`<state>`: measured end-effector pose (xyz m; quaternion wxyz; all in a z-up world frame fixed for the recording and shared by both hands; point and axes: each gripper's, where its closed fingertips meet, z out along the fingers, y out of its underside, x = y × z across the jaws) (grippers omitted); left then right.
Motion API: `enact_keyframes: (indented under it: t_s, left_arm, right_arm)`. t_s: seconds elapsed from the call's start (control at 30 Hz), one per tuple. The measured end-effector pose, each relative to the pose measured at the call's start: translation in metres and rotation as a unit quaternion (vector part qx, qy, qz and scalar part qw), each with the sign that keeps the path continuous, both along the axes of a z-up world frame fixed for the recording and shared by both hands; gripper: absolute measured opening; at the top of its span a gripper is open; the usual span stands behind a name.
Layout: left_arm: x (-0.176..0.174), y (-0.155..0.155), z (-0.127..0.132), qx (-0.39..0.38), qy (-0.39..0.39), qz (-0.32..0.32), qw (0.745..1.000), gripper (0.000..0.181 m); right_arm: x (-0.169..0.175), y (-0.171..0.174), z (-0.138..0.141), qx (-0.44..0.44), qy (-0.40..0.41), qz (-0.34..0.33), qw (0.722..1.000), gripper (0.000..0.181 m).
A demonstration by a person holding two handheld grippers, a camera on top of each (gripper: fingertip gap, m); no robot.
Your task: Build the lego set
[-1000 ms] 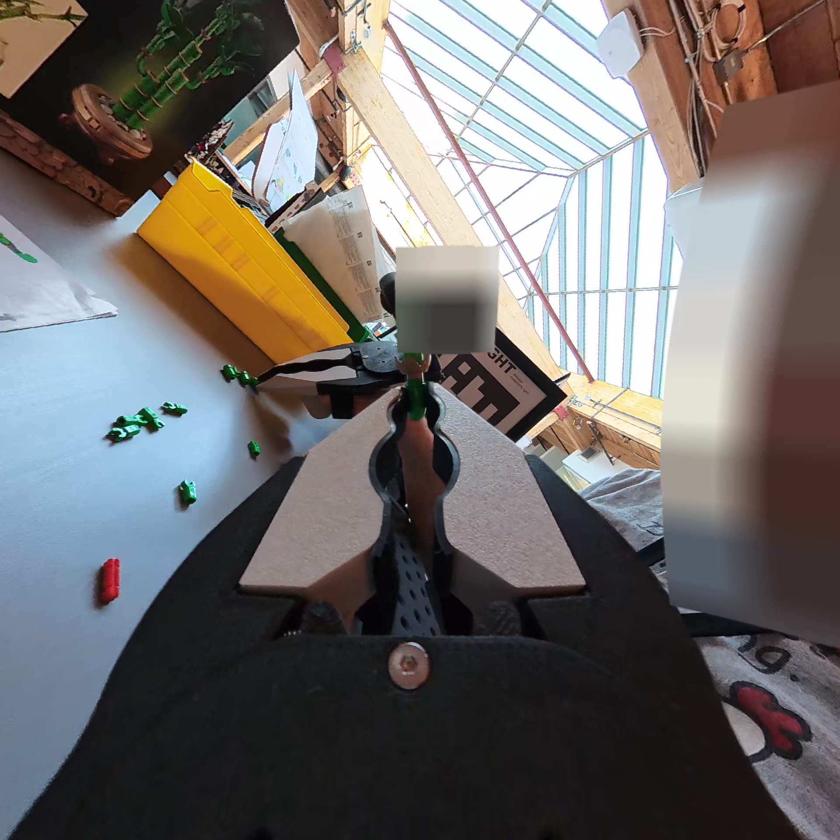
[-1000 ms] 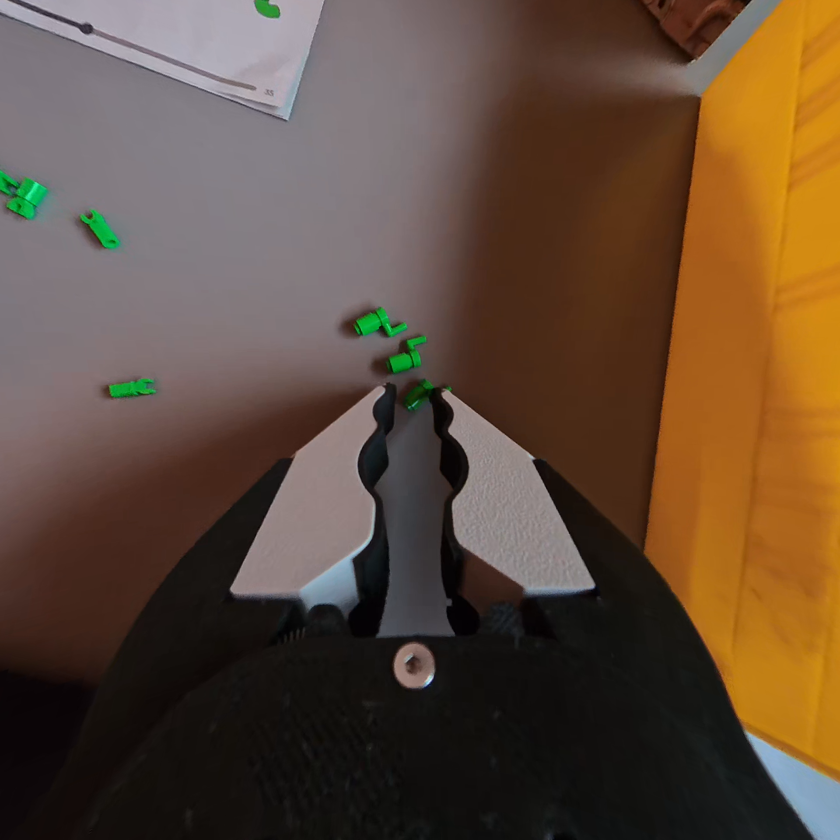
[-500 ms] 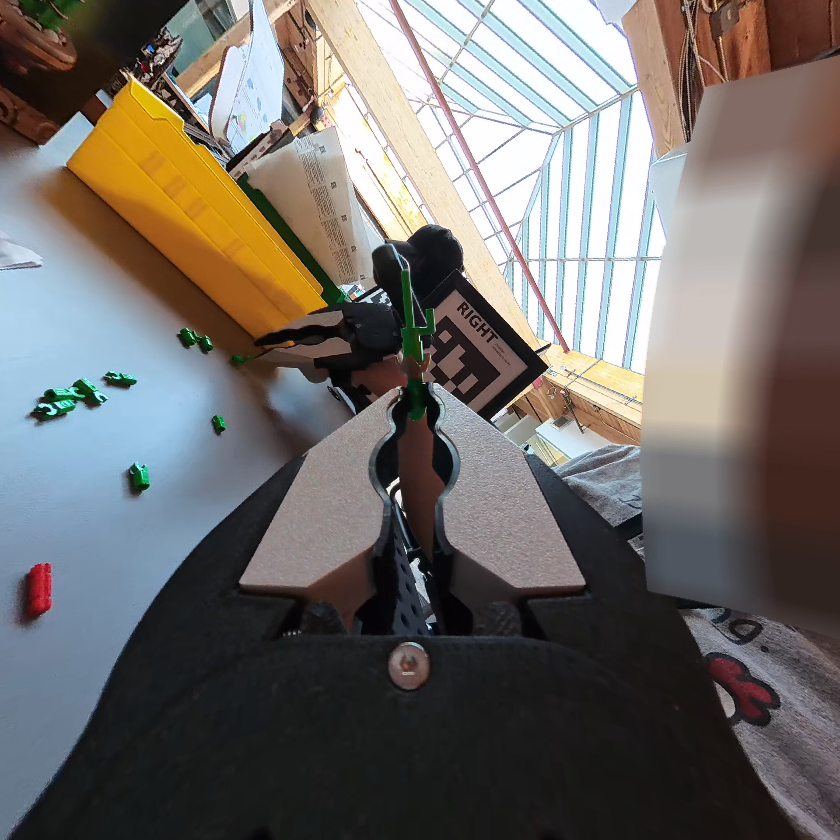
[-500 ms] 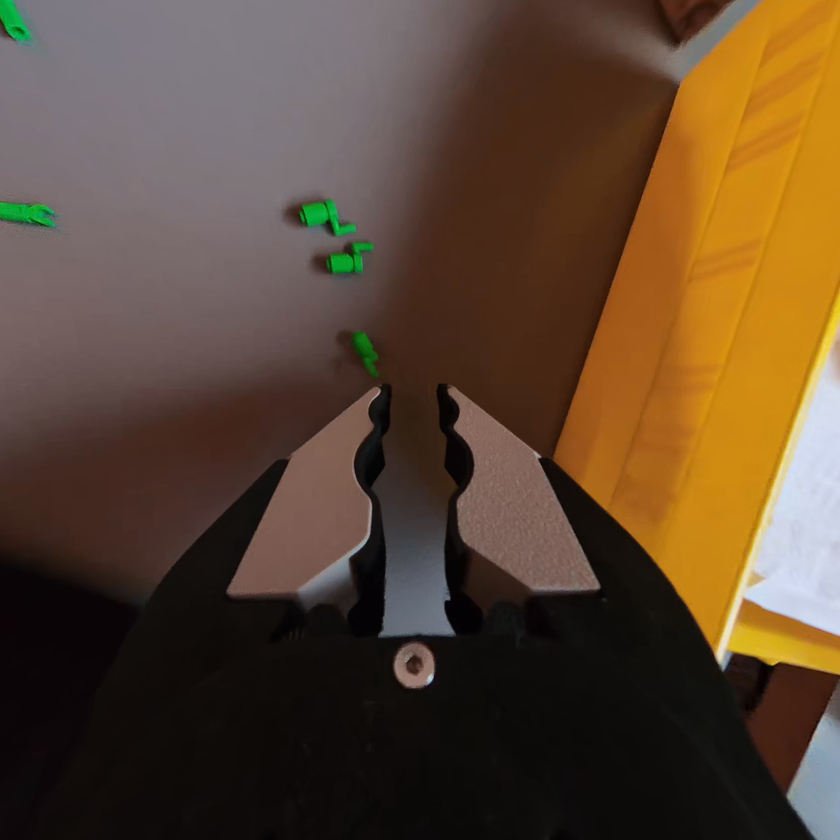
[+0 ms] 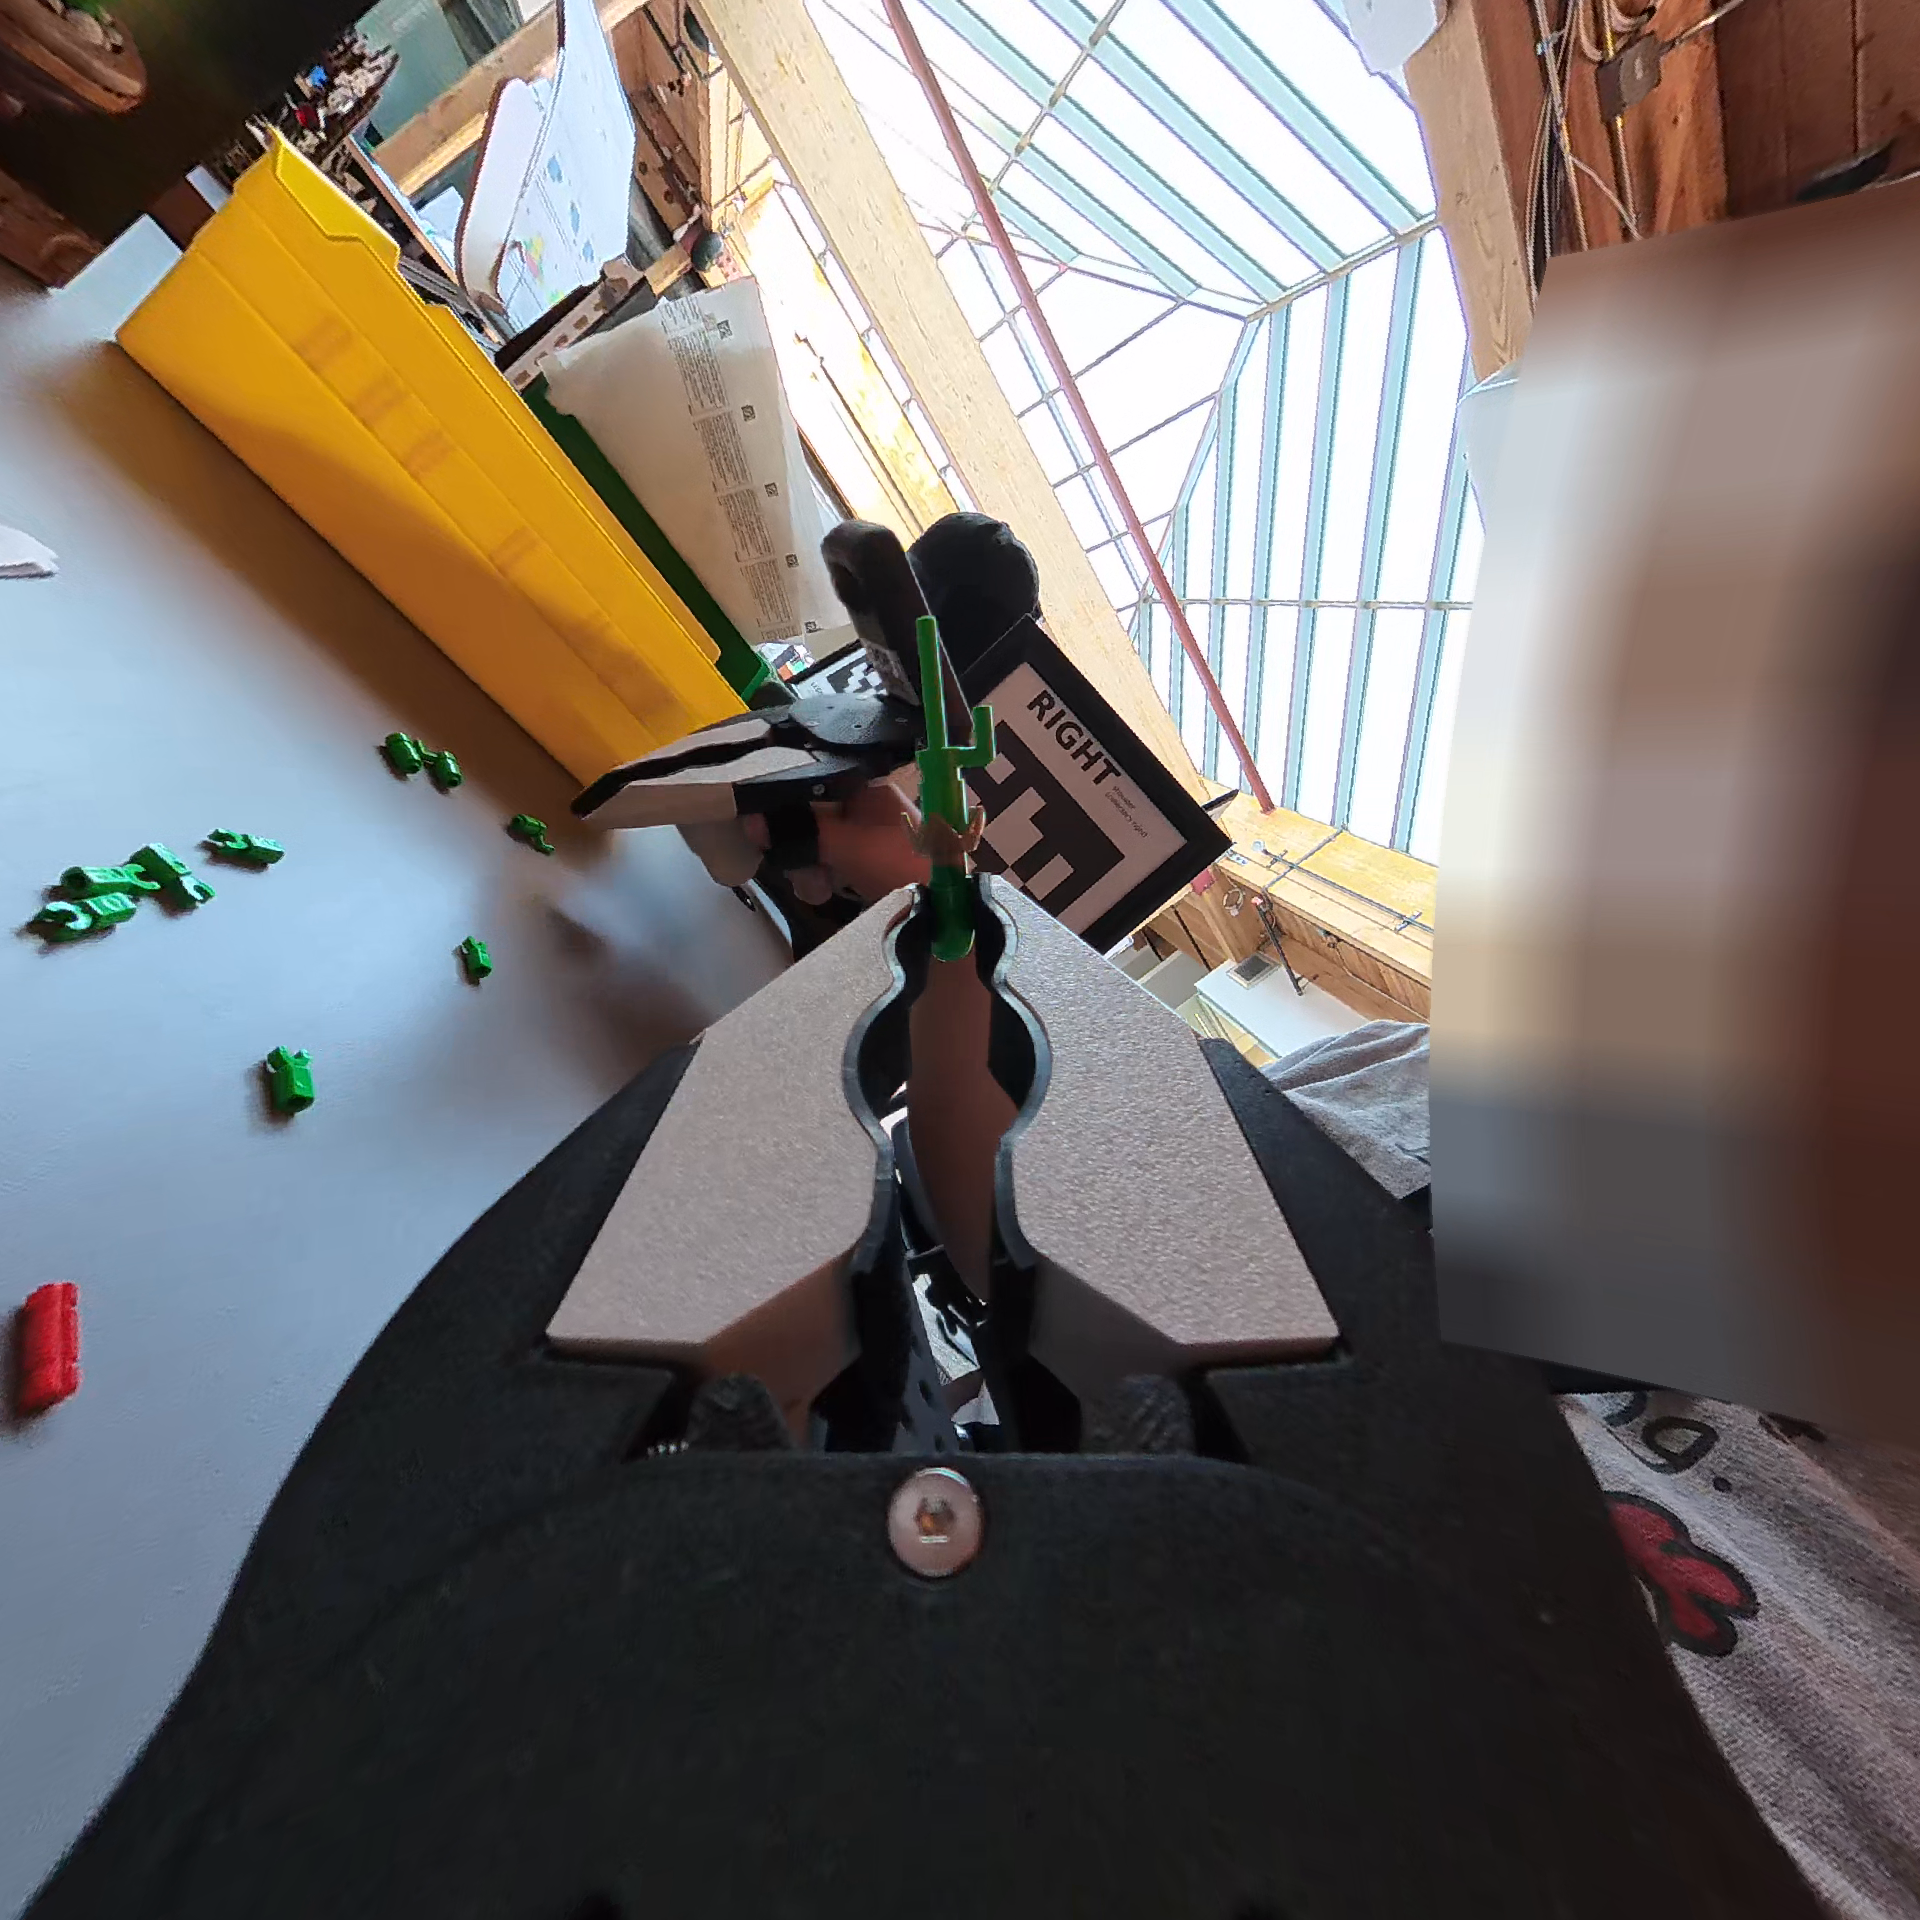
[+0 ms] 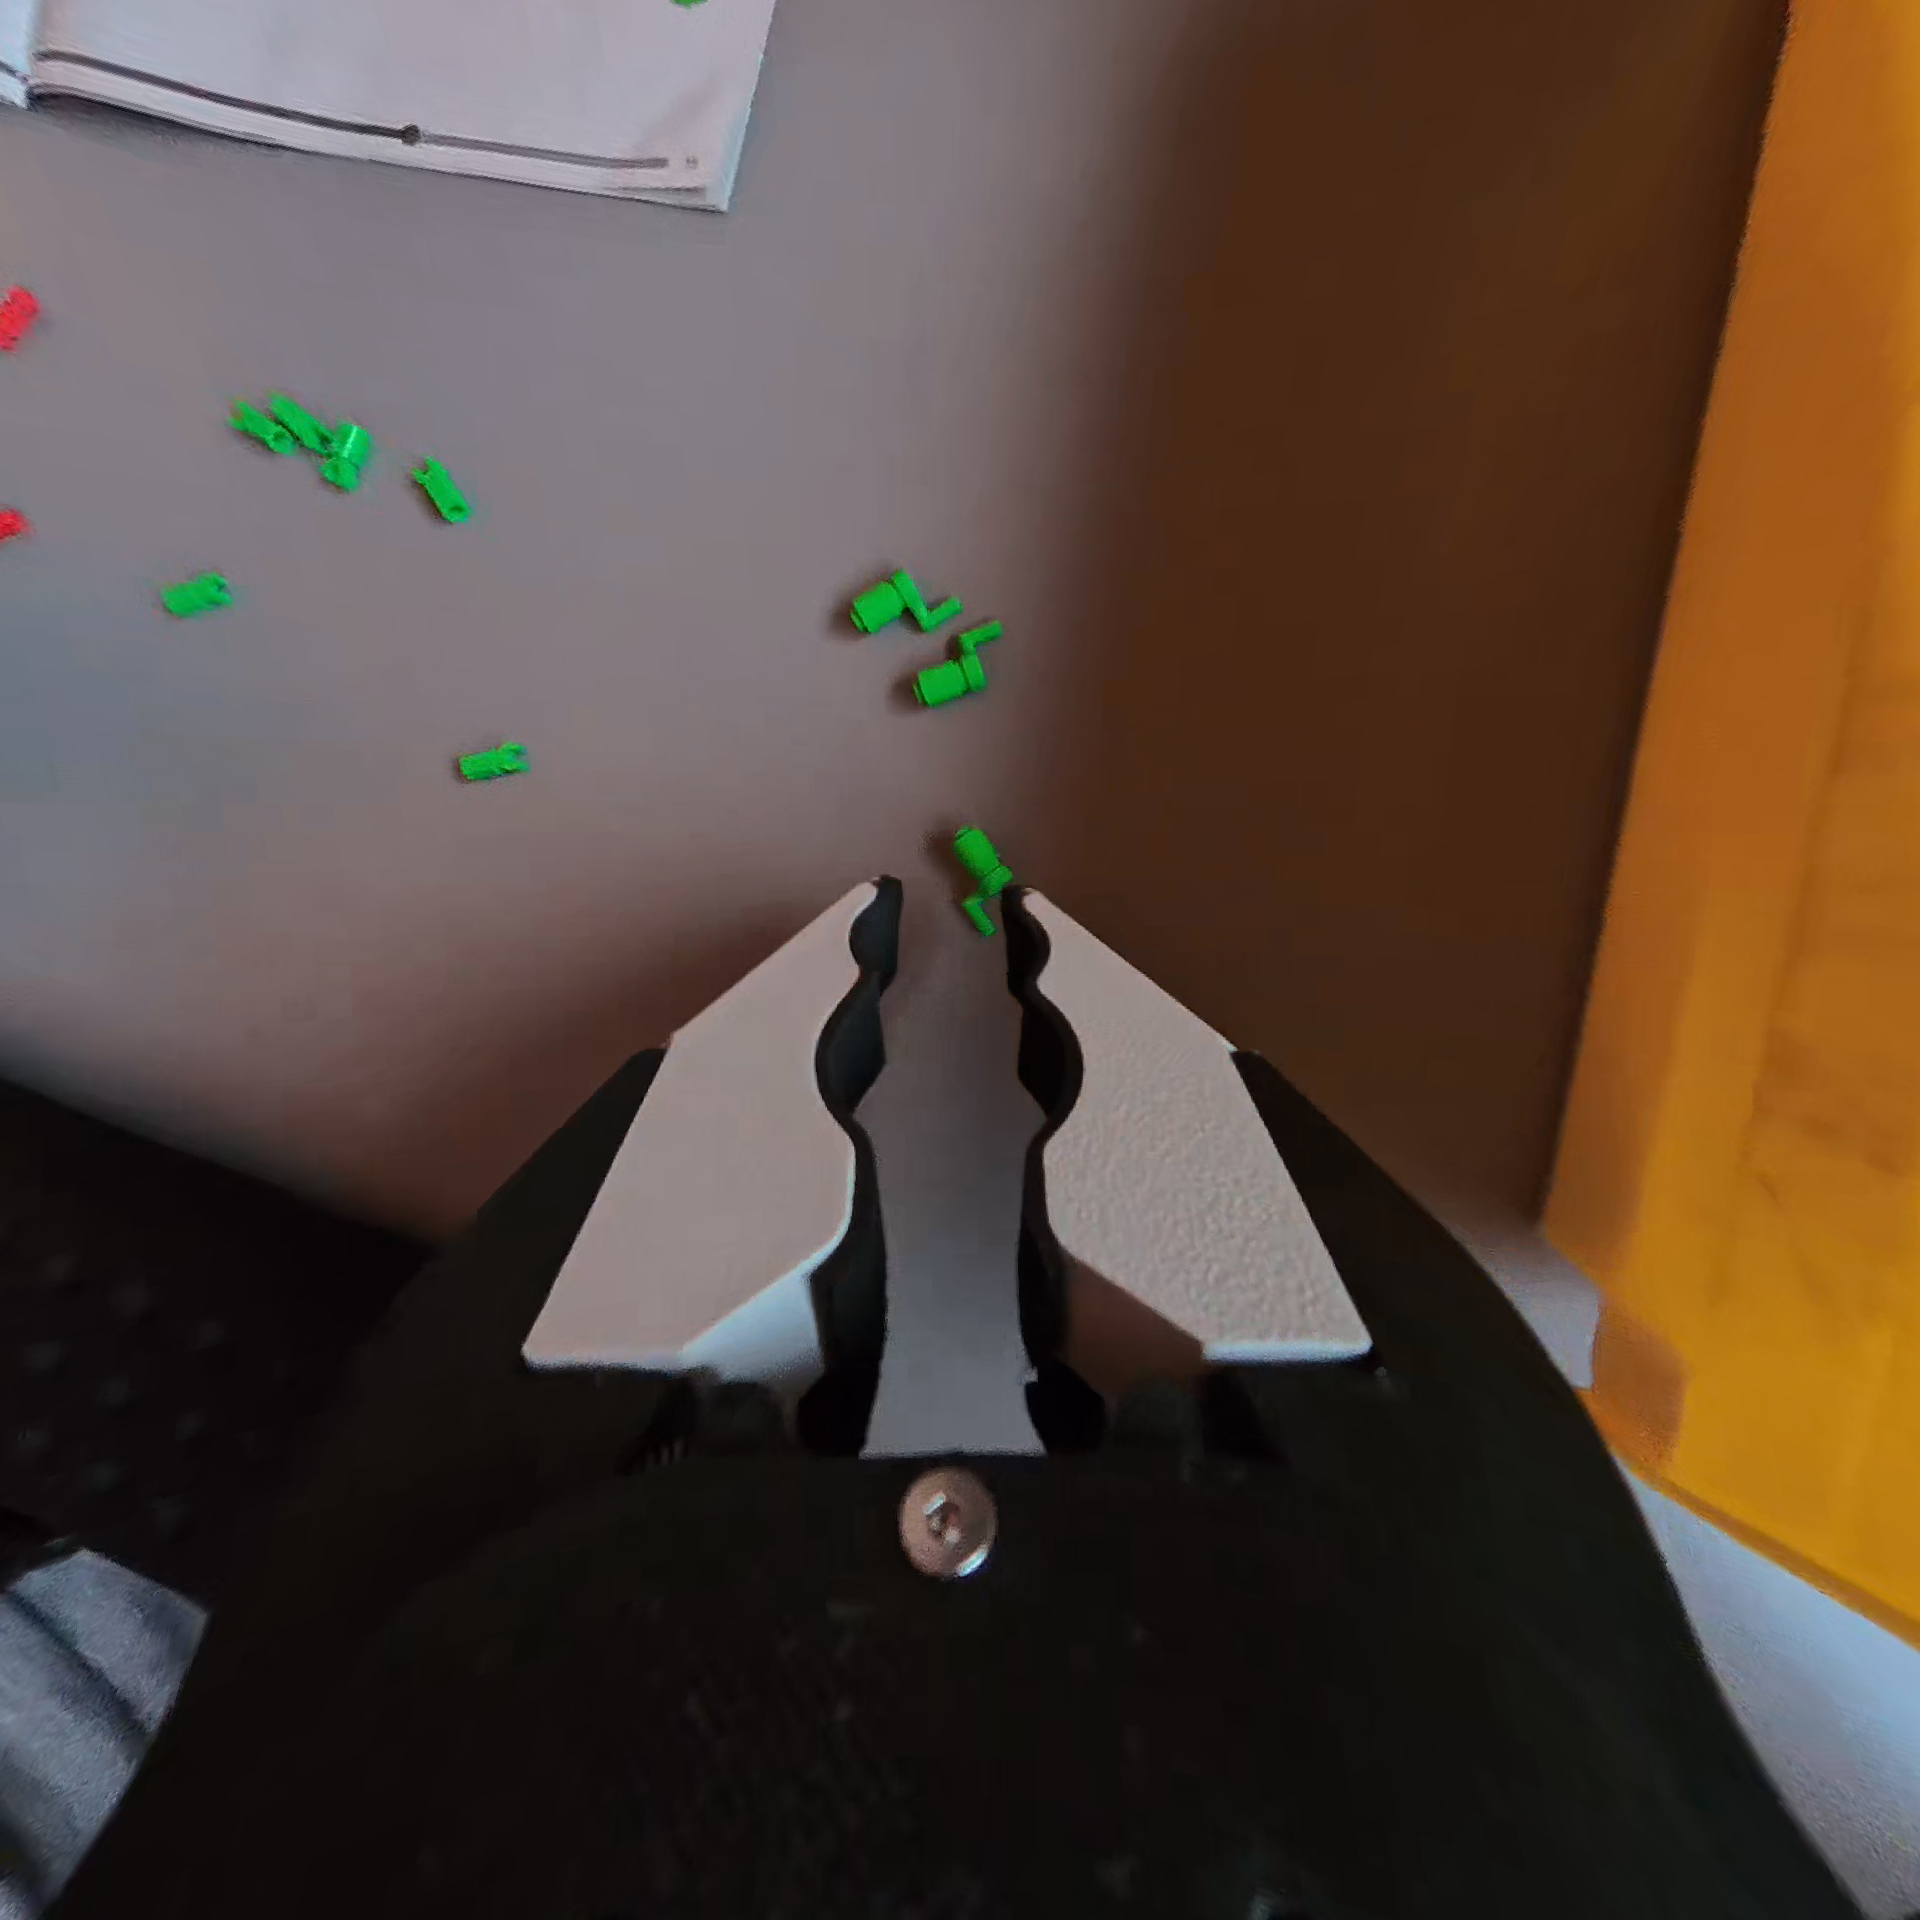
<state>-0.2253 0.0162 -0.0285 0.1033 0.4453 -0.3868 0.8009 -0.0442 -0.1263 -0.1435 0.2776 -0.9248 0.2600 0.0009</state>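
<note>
My left gripper (image 5: 951,914) is shut on a thin green lego stem (image 5: 940,769) with a side branch and holds it upright above the grey table (image 5: 208,1195). My right gripper (image 6: 951,894) is open and empty, low over the table. A small green lego piece (image 6: 979,871) lies just ahead of its right fingertip (image 6: 1023,914). Two more green pieces (image 6: 920,639) lie beyond it. The right gripper also shows in the left wrist view (image 5: 717,774), beside the yellow bin (image 5: 416,468).
Several loose green pieces (image 6: 312,442) and red pieces (image 5: 47,1345) lie scattered on the table. The yellow bin (image 6: 1766,727) walls off the right. An instruction booklet (image 6: 416,94) lies at the far left. A person's clothing (image 5: 1714,1558) is at the near right.
My right gripper has shifted over the table; the small green piece now lies at its right fingertip. My left gripper has tilted, still holding the stem.
</note>
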Motion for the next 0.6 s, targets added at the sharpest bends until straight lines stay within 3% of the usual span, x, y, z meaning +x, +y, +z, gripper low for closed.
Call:
enact_keyframes:
  t_s: [0.03,0.2,0.3,0.43,0.5,0.6]
  left_arm:
    - [0.0,0.0,0.0,0.002,-0.001,0.002,1.0,0.005]
    - [0.0,0.001,0.0,-0.003,0.002,0.001,1.0,0.005]
    - [0.0,-0.001,-0.001,0.003,0.002,0.0,1.0,0.005]
    - [0.0,0.0,-0.001,0.004,0.002,0.001,1.0,0.005]
    - [0.001,0.0,-0.001,0.004,0.003,0.001,1.0,0.005]
    - [0.001,-0.001,-0.002,0.007,0.003,0.0,1.0,0.005]
  right_arm:
    - [0.003,-0.002,-0.003,-0.012,-0.018,-0.009,1.0,0.024]
    - [0.004,-0.003,-0.019,-0.038,-0.057,-0.008,0.998,0.026]
    - [0.009,-0.005,-0.02,-0.029,-0.072,-0.01,0.997,0.011]
    - [0.0,0.003,-0.018,0.023,-0.031,0.017,0.999,0.008]
    - [-0.017,0.01,-0.018,0.046,0.013,0.061,0.997,0.0]
    - [-0.029,0.013,-0.018,0.034,-0.035,0.167,0.985,0.001]
